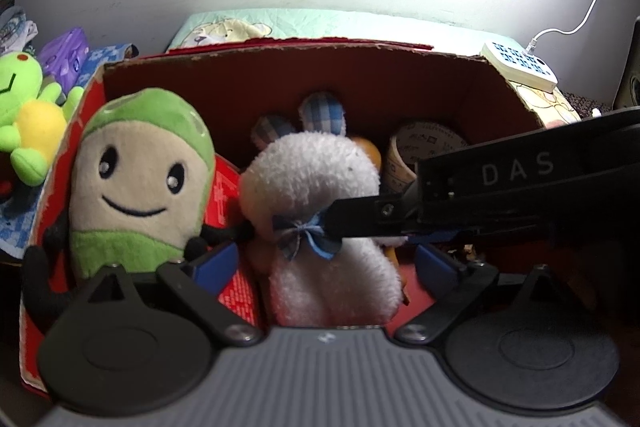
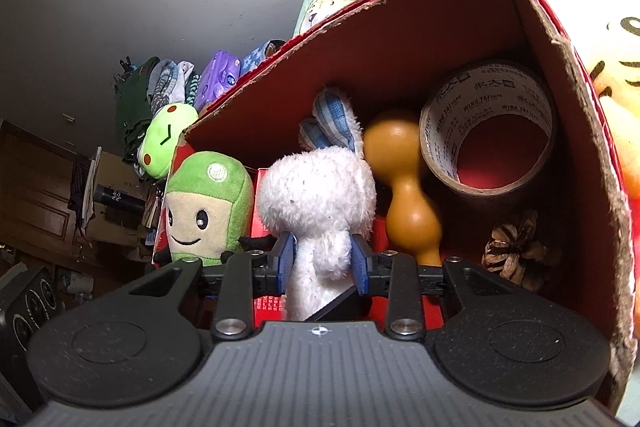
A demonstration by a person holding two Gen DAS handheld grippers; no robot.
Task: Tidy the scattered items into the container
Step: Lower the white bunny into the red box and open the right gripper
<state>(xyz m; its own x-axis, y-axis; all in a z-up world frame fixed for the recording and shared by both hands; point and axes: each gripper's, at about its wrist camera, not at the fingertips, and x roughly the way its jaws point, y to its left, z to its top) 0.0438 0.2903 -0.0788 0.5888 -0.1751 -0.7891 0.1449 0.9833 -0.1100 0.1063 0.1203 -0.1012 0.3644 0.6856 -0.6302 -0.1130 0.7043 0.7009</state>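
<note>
Blue pads (image 2: 362, 263) of the right claw (image 2: 323, 262) pressed into both sides of the white plush rabbit (image 2: 316, 195), pinching its body just below the head while it stood upright inside the red cardboard box (image 2: 560, 39). Seen from the left wrist, that claw reached across from the right and met the rabbit (image 1: 312, 171) at its blue bow (image 1: 310, 231). The left claw (image 1: 324, 261) stood wide, its pads apart on either side of the rabbit's lower body and not touching it. Just beside the rabbit on the left stood a green smiling plush (image 2: 204, 203), and on the right an orange gourd-shaped toy (image 2: 408, 195). Further right, a roll of printed tape (image 2: 492, 123) leaned in the box's corner, with a pine cone (image 2: 512, 255) lying below it. Outside the box, past its left wall, sat a green frog plush (image 1: 24, 107).
</note>
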